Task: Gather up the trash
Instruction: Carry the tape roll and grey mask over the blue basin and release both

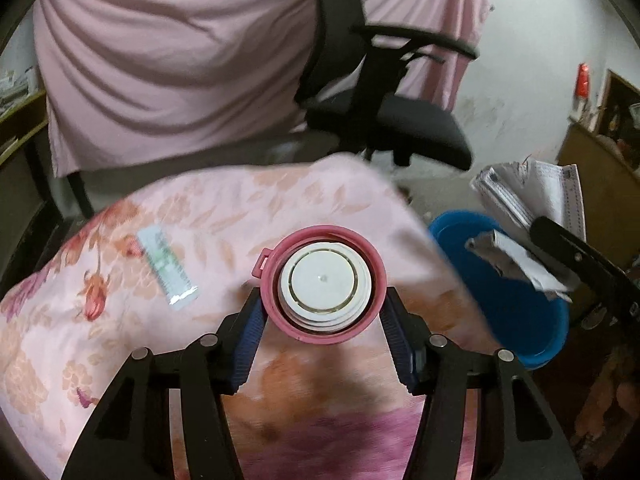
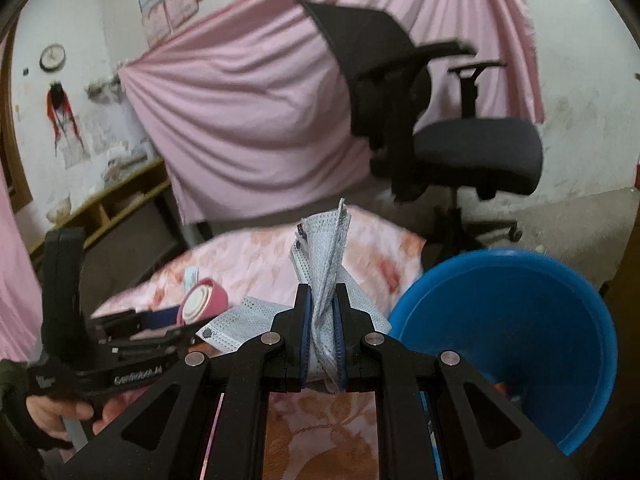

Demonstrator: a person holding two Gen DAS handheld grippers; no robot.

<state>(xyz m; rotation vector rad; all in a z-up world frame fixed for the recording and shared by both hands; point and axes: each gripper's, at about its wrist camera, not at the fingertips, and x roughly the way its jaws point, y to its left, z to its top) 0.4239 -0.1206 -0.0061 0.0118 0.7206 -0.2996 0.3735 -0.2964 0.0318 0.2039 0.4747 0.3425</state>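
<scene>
Two grippers busy: the left gripper (image 1: 323, 312) is clamped around a pink-rimmed lid (image 1: 322, 282) above the floral tablecloth (image 1: 240, 208); the right gripper (image 2: 322, 332) pinches crumpled face masks (image 2: 326, 256) just beside the blue basin (image 2: 520, 320); a wrapper (image 1: 166, 266) lies on the cloth.

Lived-in home room: pink curtain (image 2: 248, 120) draped over a stained white wall, floral tablecloth (image 1: 224, 216), black office chair (image 2: 460, 136), wall clock (image 2: 52, 56), cluttered wooden shelf (image 2: 120, 196).
</scene>
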